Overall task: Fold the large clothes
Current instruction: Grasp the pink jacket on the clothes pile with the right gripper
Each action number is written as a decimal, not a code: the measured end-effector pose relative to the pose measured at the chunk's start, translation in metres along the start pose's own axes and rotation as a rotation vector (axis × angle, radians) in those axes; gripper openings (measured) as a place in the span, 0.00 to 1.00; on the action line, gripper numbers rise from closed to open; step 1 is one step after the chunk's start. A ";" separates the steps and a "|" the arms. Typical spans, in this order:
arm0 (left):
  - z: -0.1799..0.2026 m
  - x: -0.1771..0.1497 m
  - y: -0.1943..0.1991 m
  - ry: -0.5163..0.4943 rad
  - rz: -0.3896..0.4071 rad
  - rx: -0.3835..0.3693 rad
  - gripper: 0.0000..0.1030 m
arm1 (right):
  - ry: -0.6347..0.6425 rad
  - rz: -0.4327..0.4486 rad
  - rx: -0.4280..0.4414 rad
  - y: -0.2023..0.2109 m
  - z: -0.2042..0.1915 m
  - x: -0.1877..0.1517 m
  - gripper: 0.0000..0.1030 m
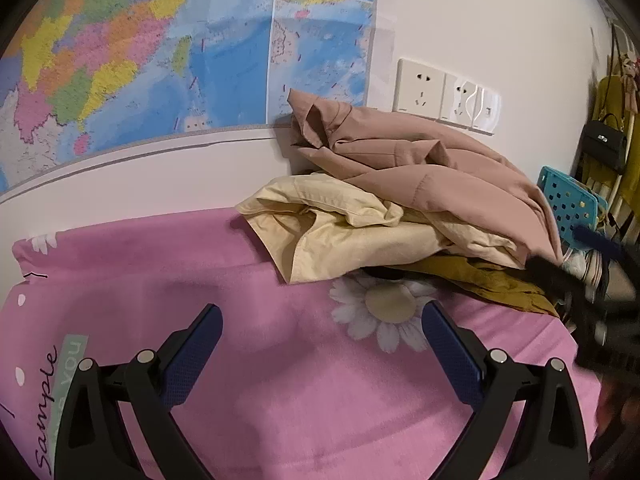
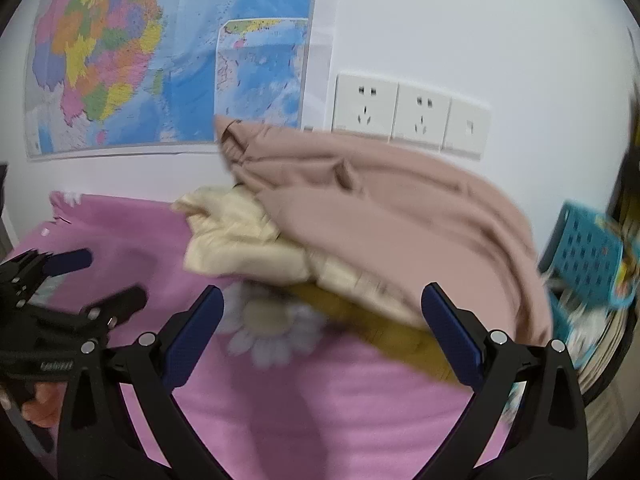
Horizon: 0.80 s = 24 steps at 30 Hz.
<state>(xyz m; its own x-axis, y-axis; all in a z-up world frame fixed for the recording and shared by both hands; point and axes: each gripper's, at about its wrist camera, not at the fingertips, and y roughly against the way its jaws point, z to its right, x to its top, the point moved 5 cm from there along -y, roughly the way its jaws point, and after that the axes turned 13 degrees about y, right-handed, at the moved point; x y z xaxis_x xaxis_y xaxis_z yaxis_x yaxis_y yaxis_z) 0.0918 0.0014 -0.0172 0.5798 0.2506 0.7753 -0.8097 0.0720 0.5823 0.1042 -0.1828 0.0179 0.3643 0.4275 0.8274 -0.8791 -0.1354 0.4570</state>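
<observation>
Both hand-held grippers, left (image 1: pixel 322 332) and right (image 2: pixel 322 316), hang open and empty over the pink bed (image 1: pixel 280 380). The clothes sit heaped at the bed's far right corner by the wall: pink coat (image 1: pixel 440 168) over cream shirt (image 1: pixel 340 232) over mustard garment (image 1: pixel 480 280).

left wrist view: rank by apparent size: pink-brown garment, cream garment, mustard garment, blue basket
1. pink-brown garment
2. cream garment, close behind
3. mustard garment and blue basket: similar; both partly hidden, so unranked.
</observation>
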 end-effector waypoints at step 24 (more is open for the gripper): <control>-0.016 0.024 -0.064 0.008 -0.032 0.080 0.94 | 0.414 -0.176 0.133 -0.179 -0.034 0.102 0.33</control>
<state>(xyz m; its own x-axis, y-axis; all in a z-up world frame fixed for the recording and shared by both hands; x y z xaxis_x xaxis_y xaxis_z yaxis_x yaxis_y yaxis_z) 0.1558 0.0182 -0.0401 0.6040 0.2572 0.7543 -0.7810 0.0026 0.6245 0.2881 -0.0850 0.0092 0.3271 0.7710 0.5464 -0.7584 -0.1308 0.6385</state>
